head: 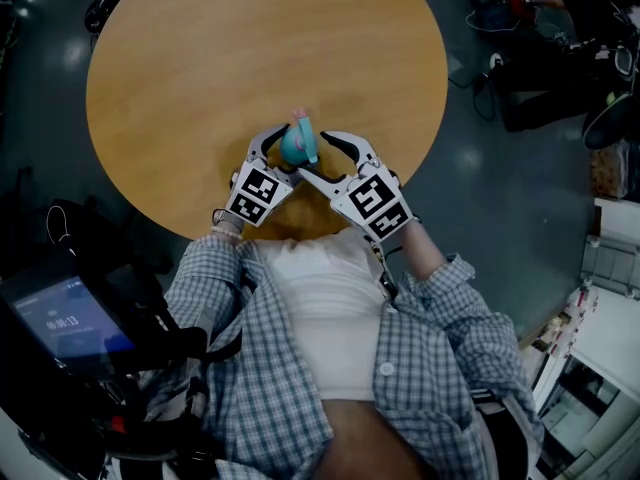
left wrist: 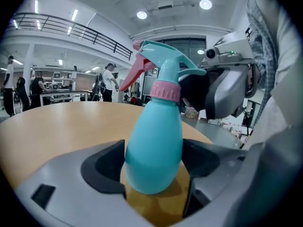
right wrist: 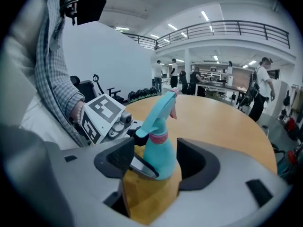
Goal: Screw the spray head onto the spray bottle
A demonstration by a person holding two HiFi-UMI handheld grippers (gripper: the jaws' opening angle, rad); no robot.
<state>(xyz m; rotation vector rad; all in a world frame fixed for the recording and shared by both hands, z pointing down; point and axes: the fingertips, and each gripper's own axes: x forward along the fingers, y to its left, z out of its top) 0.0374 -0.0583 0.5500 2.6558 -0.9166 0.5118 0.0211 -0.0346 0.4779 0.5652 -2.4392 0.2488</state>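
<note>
The only print on either tool is the black-and-white square pattern on each marker cube, the left one (head: 255, 193) and the right one (head: 373, 203). A dark screen (head: 70, 318) at the lower left of the head view shows pale digits too blurred to read.

The teal spray bottle (head: 298, 144) stands upright on the round wooden table (head: 200, 68), between the table's middle and the edge nearest the person. Its spray head (left wrist: 161, 63), teal with a pink trigger, sits on the neck above a pink collar (left wrist: 165, 91). How far it is screwed down cannot be told.

The left gripper (left wrist: 154, 167) reaches in from the near edge on the bottle's left. Its two dark pads press the swollen lower body of the bottle from both sides, clamped on it low down. The right gripper (right wrist: 154, 162) comes in from the near edge on the bottle's right, so the two tools form a V that meets at the bottle. Its jaws stand wide apart. The bottle rises in the gap between them with clear space on either side, and one grey jaw of the left gripper shows against the bottle there.

Both forearms angle inward from the person's body in checked sleeves (head: 440, 318). The right one ends short of the wrist, leaving the forearm bare.
</note>
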